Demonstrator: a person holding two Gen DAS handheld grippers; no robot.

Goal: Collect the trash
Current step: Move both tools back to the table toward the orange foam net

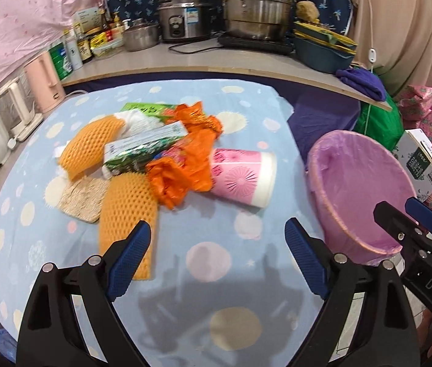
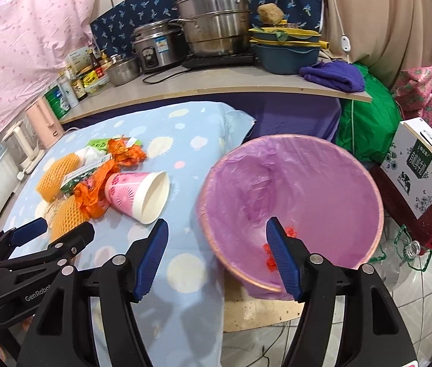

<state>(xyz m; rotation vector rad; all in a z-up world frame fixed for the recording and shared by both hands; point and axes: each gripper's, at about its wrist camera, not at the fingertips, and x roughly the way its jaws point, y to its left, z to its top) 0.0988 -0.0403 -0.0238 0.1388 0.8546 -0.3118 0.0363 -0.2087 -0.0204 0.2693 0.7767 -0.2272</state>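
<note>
A heap of trash lies on the blue dotted cloth (image 1: 216, 275): a pink paper cup (image 1: 243, 177) on its side, crumpled orange wrappers (image 1: 185, 171), a green-and-white carton (image 1: 142, 150), orange foam nets (image 1: 127, 214) and a woven pad (image 1: 81, 195). My left gripper (image 1: 217, 229) hovers open just in front of the heap, nothing between its fingers. A pink bin with a purple liner (image 2: 301, 189) stands to the right of the cloth, small red bits (image 2: 267, 249) at its bottom. My right gripper (image 2: 217, 224) is open and empty over the bin's near-left rim. The cup (image 2: 136, 194) lies left of the bin.
Behind the cloth a shelf (image 1: 185, 61) carries steel pots (image 1: 255, 9), a rice cooker (image 1: 182, 15), bottles and a blue basin. A purple towel (image 2: 332, 76), a green bag (image 2: 365, 128), a printed box (image 2: 414, 171) and a plastic bottle (image 2: 405, 253) crowd the right. A pink kettle (image 1: 46, 85) stands left.
</note>
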